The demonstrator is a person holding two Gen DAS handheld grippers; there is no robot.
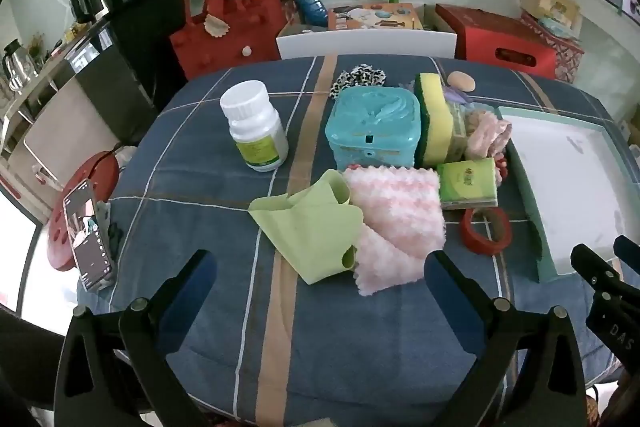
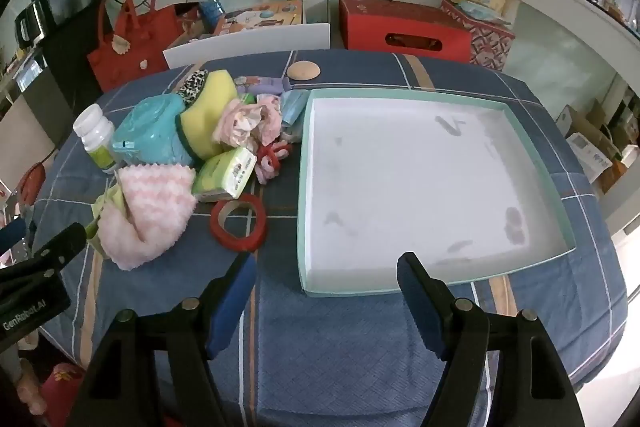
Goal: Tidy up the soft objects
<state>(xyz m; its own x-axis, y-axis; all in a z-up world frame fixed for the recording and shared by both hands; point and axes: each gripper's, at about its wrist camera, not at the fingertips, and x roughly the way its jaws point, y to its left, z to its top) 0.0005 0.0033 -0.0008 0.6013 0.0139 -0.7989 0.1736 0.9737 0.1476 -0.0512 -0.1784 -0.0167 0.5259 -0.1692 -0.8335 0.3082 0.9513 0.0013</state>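
Fluffy pink-white cloth (image 1: 394,223) lies mid-table on blue plaid tablecloth (image 1: 224,195), long axis running toward left gripper (image 1: 320,271), just beside folded light-green cloth (image 1: 312,227). Both left gripper and right gripper (image 2: 326,277) spread wide, holding nothing.

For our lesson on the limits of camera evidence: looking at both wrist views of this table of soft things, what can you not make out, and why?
- White bottle: label print too small, both views.
- Lilac item: mostly hidden behind the yellow sponge; left view shows only a sliver.
- Green cloth: right view, largely covered by the pink fluffy cloth.
- Tray: left view, far side cut off by the picture's edge.
- Tray floor marks: print or stains, unclear.
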